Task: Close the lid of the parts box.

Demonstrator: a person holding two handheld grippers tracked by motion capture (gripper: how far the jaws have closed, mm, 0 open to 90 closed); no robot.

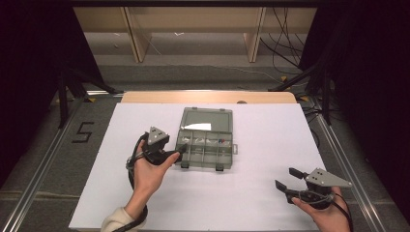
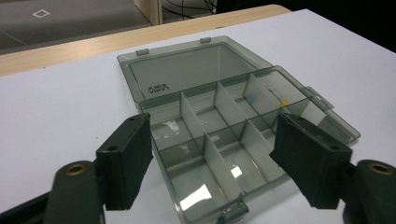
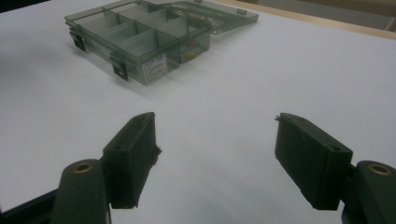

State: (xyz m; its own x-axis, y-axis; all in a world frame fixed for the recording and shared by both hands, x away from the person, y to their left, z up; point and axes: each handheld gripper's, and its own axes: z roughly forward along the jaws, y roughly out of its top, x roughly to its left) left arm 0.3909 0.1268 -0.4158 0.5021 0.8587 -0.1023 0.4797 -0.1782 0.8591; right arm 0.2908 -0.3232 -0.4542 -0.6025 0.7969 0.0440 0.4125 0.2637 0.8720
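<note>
A smoky clear compartment box (image 1: 205, 147) lies in the middle of the white sheet, its lid (image 1: 205, 120) folded flat behind it. Small coloured bits (image 2: 257, 97) sit in one far right compartment. My left gripper (image 1: 180, 151) is at the box's left front corner, held in a hand. In the left gripper view, the left gripper (image 2: 212, 140) is open with its jaws spread over the box (image 2: 219, 116), and the pads do not press on it. My right gripper (image 1: 285, 177) hovers open over bare sheet at the front right. In the right gripper view, the right gripper (image 3: 215, 140) has nothing between its jaws, and the box (image 3: 135, 37) lies far off.
The white sheet (image 1: 270, 130) covers a wooden table whose far edge (image 1: 208, 97) shows. Metal rails run along both sides on the floor, with a "5" marking (image 1: 83, 131) at the left. Cables (image 1: 285, 43) and wooden legs stand beyond the table.
</note>
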